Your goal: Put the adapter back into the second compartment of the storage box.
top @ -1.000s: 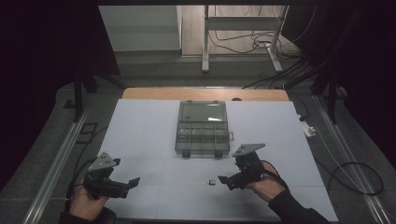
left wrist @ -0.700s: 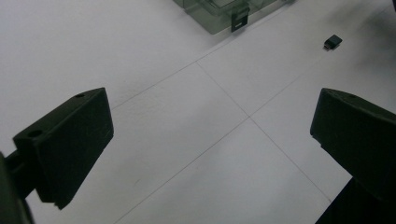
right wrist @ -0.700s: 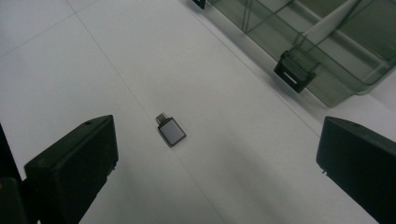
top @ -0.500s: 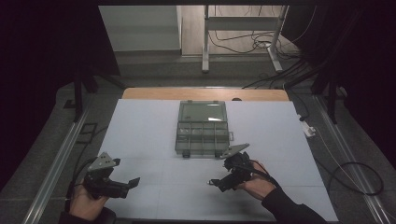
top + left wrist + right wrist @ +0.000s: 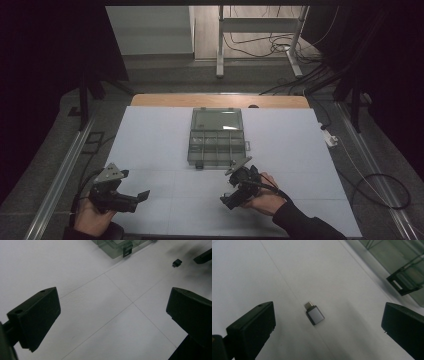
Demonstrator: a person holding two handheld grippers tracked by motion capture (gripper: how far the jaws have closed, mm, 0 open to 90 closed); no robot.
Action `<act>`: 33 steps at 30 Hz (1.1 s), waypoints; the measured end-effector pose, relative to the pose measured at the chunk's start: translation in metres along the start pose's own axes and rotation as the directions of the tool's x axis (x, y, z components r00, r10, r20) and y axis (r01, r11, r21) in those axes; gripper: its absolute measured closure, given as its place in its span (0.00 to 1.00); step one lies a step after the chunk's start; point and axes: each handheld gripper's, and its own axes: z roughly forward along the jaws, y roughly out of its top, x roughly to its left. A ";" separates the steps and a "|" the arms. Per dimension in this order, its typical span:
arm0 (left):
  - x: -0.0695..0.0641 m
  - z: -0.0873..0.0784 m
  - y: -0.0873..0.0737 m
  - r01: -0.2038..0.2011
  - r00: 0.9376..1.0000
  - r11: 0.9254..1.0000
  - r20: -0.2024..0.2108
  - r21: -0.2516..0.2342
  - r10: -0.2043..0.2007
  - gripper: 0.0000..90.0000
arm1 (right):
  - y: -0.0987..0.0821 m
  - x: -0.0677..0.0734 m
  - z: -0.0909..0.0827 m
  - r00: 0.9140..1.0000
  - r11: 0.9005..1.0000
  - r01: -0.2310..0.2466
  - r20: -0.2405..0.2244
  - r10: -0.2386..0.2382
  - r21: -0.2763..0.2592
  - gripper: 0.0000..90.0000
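The small adapter, lying on the bench near the plastic box, looks light, stiff and slippery, so the wide-open right hand-held gripper should pinch its flat grey sides.

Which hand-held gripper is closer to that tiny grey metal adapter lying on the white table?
Right. The right hand-held gripper is open with the small grey metal adapter between its jaws; the left hand-held gripper sits well off to the side.

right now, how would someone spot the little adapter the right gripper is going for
Start at the clear compartment box on the white table. Just in front of it, the open right gripper hovers over the adapter: a tiny grey metal block with a short plug, lying alone.
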 end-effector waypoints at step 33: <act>-0.001 0.001 0.001 -0.011 1.000 1.000 -0.001 0.009 0.011 0.00 | -0.004 0.009 0.015 0.996 0.995 0.085 -0.021 -0.084 0.060 0.72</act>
